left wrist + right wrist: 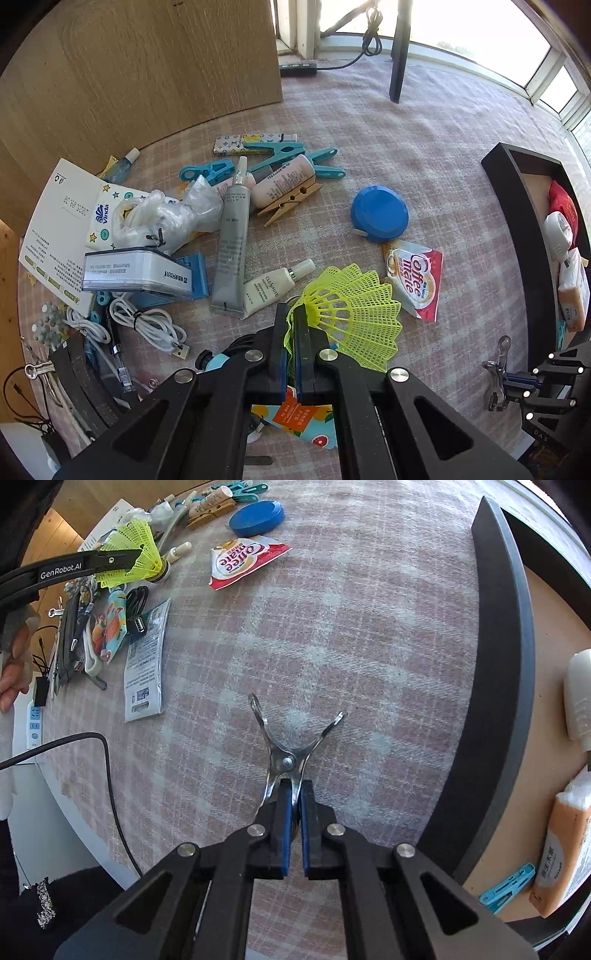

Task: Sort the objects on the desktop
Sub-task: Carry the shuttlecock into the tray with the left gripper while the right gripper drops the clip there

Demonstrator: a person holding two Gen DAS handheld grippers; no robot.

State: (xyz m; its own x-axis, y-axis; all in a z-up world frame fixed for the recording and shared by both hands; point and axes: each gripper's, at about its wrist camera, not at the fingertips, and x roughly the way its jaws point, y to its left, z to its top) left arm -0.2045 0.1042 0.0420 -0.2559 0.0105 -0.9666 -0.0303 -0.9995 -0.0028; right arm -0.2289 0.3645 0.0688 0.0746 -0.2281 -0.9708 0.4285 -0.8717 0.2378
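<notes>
The left hand-held gripper (293, 325) was pressed together on the yellow shuttlecock (351, 317), its blue pads pinching the mesh skirt near the cork end. In the right wrist view the same shuttlecock (133, 552) hung in that gripper above the clutter at the left of the table (332, 627), apparently clear of the cloth (contact could not be ruled out).

The right hand-held gripper (295, 794) was clamped on a metal clip (291, 746), gripping the jaw end of the clip while its two handles splayed outward in a V above the plaid tablecloth. From the left wrist view the clip (496, 373) showed at the right edge, near the black tray (517, 206).

The tray stood at the right side of the table and held a red packet (563, 206), a white roll (557, 232) and an orange tissue pack (557, 853), with a blue clothes peg (509, 888) beside the pack.

Loose on the table lay a blue lid (380, 213), with a coffee creamer sachet (415, 280) just beside it. Further left was a heap of items: a grey tube (231, 236), a white tube (273, 288), a wooden clothes peg (290, 201), blue pegs (317, 162), a crumpled plastic bag (166, 214) and a white cable (147, 325). A hand (13, 664) showed at the left edge of the right wrist view.
</notes>
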